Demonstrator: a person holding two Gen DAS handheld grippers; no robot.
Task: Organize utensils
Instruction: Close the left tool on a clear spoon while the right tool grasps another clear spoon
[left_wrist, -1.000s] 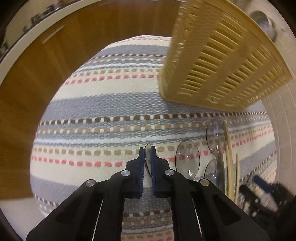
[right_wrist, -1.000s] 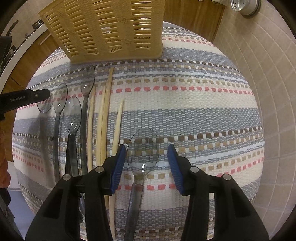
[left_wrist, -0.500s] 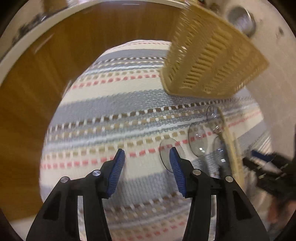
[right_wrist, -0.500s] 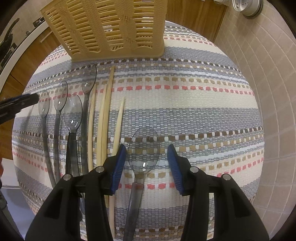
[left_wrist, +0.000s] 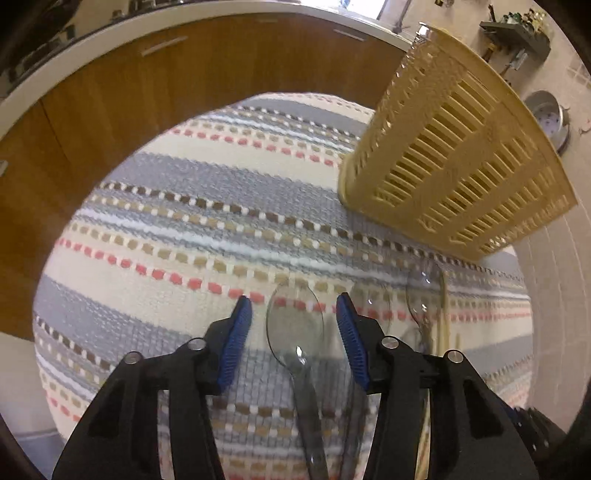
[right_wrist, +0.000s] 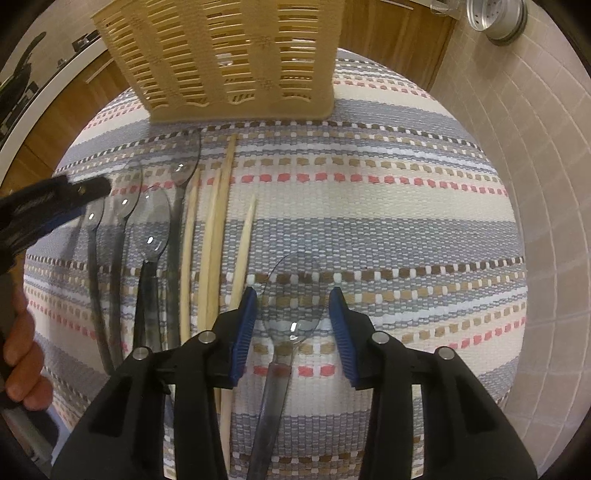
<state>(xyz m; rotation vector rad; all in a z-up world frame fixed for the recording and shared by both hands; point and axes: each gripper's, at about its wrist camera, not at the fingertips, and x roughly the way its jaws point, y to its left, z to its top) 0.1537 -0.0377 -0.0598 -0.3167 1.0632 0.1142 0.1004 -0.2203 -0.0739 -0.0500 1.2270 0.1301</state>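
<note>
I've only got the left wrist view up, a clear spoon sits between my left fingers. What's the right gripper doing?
Observer: The right gripper straddles a separate clear spoon lying apart to the right of the row; its jaws are closing, pads not yet touching.
Operator: How many chopsticks are out there? I see just a sliver.
Observer: The right wrist view shows four wooden chopsticks lying beside the spoons.
Operator: Anything already in the basket?
Observer: Through the slats of the basket nothing can be made out; its inside is not visible.
Operator: And my left gripper?
Observer: The left gripper is closing round the leftmost spoon, pads clear of it.
</note>
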